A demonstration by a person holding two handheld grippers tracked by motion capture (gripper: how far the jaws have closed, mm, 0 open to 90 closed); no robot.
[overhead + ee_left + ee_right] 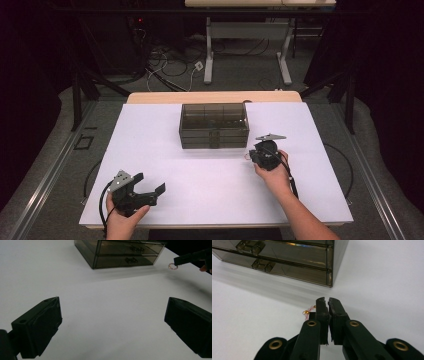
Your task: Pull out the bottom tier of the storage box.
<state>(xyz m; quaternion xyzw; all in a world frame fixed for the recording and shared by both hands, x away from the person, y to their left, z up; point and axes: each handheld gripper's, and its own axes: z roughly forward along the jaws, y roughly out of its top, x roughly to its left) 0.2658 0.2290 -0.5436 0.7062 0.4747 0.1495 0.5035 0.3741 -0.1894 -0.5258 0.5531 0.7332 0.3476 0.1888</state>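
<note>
On the near left of the white counter (165, 150), seen from the high view, the left claw (152, 184) rested in the person's left hand (122, 220), its two black jaws spread wide with nothing between them. In the left gripper view those jaws stood far apart over bare white surface. Farther back, at the middle of the counter, stood one smoky transparent drawer box (214, 125); its front showed two drawers, one above the other, each with a single small handle, both pushed in. To the right, just in front of the box's right corner and apart from it, the right claw (251, 156) was held in the person's right hand (274, 175). Its two jaws were closed together on one small bracelet (308, 312) of pink and gold beads, which hung out from the left side of the jaws, clear of the counter. The left gripper view showed the same bracelet (172, 266) dangling as a small loop from the claw's tip.
</note>
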